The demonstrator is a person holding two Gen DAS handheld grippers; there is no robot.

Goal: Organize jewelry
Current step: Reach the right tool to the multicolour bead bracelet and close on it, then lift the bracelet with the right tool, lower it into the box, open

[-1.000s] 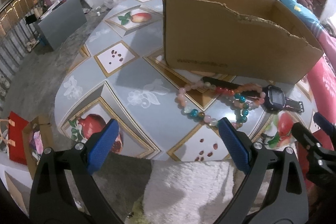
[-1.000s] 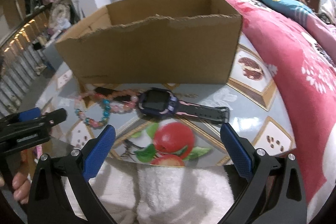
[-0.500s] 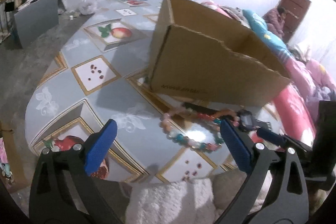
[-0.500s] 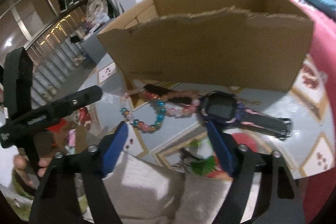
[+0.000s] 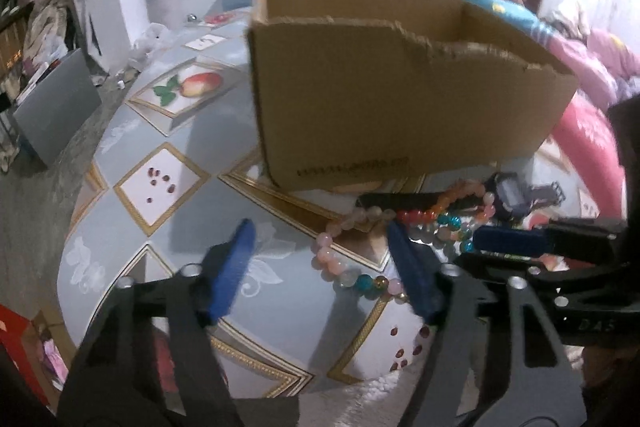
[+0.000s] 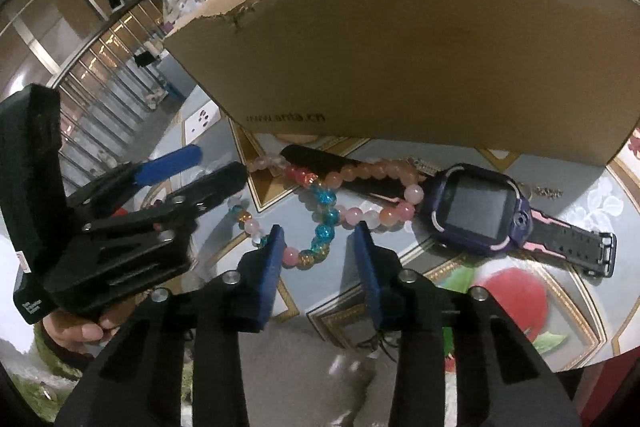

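Observation:
A bead bracelet of pink, blue and orange beads point(image 6: 320, 205) lies on the table in front of a torn cardboard box point(image 6: 420, 55); it also shows in the left wrist view point(image 5: 352, 259). A purple smartwatch point(image 6: 476, 209) lies to its right, and it also shows in the left wrist view point(image 5: 512, 193). My right gripper point(image 6: 318, 237) is open, fingers straddling the bracelet's near loop. My left gripper point(image 5: 320, 239) is open over the bracelet's left end, and it also shows at the left of the right wrist view point(image 6: 200, 167).
The round table point(image 5: 160, 163) has a fruit-pattern cloth. A black strap point(image 6: 320, 161) lies under the bracelet by the box point(image 5: 400, 99). A pink bedspread point(image 5: 592, 131) is at right. A grey case point(image 5: 52, 111) stands on the floor at left.
Both grippers have moved forward and down toward the bracelet. Their jaws have narrowed but remain open. The right gripper's fingers now flank the beads.

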